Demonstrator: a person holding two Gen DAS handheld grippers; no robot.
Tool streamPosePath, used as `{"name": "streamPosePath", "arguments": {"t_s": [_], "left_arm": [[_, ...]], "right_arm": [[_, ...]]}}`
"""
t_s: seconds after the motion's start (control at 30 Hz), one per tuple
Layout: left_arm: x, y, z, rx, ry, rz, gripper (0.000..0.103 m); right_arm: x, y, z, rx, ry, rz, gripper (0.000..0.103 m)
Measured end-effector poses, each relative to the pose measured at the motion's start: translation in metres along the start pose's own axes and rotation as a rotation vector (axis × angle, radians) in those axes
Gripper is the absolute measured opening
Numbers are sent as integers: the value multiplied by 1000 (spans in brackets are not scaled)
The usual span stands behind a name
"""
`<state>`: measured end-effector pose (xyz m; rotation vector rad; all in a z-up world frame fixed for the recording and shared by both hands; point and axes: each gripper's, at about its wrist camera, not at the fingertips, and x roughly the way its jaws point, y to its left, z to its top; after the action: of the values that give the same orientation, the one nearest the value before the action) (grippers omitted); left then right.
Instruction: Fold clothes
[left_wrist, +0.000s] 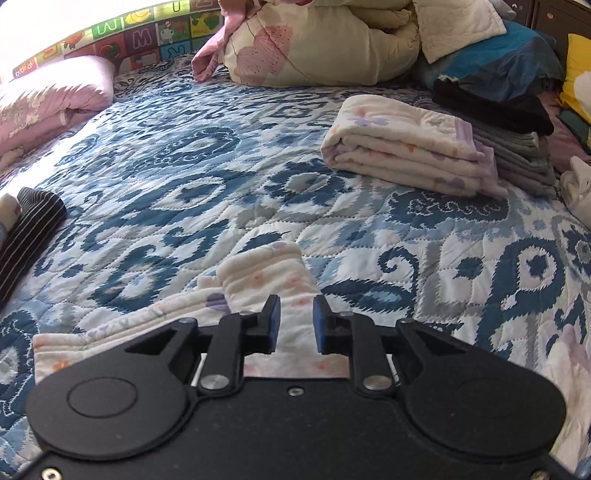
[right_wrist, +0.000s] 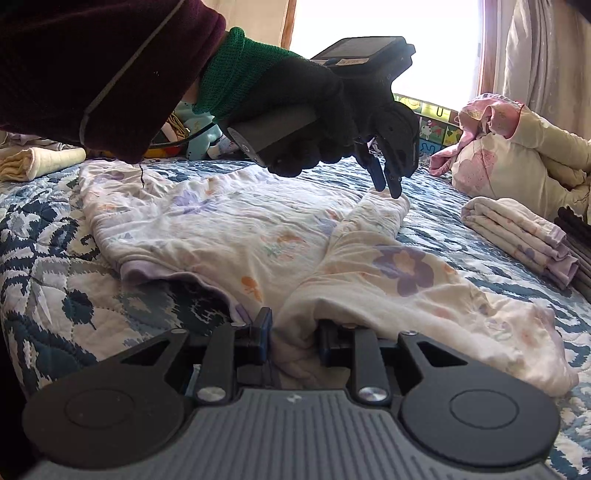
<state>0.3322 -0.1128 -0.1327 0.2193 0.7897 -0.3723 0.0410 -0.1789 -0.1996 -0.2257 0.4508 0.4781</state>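
Note:
A white floral garment (right_wrist: 258, 236) lies spread on the blue patterned quilt (right_wrist: 55, 280). One sleeve is folded across it toward the far side. My left gripper (left_wrist: 296, 325) hovers open just above the sleeve's cuff (left_wrist: 266, 269); it also shows in the right wrist view (right_wrist: 386, 182), held by a black-gloved hand (right_wrist: 306, 110). My right gripper (right_wrist: 293, 339) has its jaws around a bunched fold of the garment at its near edge, with cloth filling the gap.
A folded floral garment (left_wrist: 406, 147) lies beside a stack of grey and black folded clothes (left_wrist: 517, 140) at the right. Rolled duvets (left_wrist: 317, 40) and pillows lie at the far side. A striped dark garment (left_wrist: 29, 236) lies at the left.

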Motion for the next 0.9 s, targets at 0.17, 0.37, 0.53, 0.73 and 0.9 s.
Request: {"name": "streamPosePath", "arguments": {"t_s": [0.17,0.37,0.53,0.73,0.9], "left_arm": [[31,24,-17,-188,39,-28,24],[-29,-25,1,-18,17,-54,25],[-81,-113,-6,298,41,-270,39],[-97,-219,-39,676,153,-416,50],[-61,-260,-76,875,247,-287,56]], "right_arm": [[3,-1,-1,2,1,4,28],[0,2,0,-11,-2,-4,28],[-1,9,0,-56,-6,-39,30],[-9,23,-2,-166,-15,-97,36],[-12,30,-5,-225,-15,-99,48]]}}
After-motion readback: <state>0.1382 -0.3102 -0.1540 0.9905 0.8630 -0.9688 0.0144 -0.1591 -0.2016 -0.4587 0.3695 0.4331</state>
